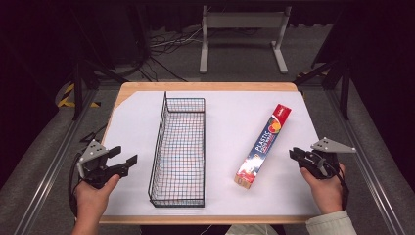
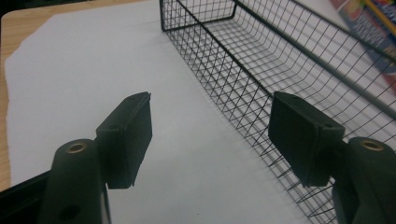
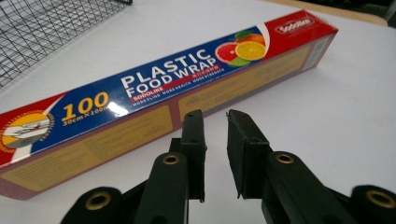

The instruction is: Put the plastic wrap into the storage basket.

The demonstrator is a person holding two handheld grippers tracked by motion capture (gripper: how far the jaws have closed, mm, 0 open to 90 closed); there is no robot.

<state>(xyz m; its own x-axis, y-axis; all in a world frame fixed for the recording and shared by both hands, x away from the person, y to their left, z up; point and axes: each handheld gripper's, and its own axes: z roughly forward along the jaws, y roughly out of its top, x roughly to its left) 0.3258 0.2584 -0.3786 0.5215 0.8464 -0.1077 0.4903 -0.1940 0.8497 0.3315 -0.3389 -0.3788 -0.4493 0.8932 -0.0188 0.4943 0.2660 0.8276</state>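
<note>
We see the plastic wrap box (image 1: 263, 146) lying flat on the white sheet (image 1: 230, 117) in the right half of the bench (image 1: 205, 86), long axis slanted: red end toward the far right corner, other end toward the near edge. In the right gripper view it sits just ahead of the jaws, not touching them.

Right gripper (image 1: 294, 155) is near the right edge, just beside the box, pointing at its near half. Jaws nearly together, a narrow gap left, nothing between them.

Left gripper (image 1: 125, 157) is near the left edge toward the near corner, jaws spread wide, empty, aimed at the wire basket (image 1: 178, 147). The basket stands left of centre, long side running near-to-far, well apart from the box. We see nothing inside it.
</note>
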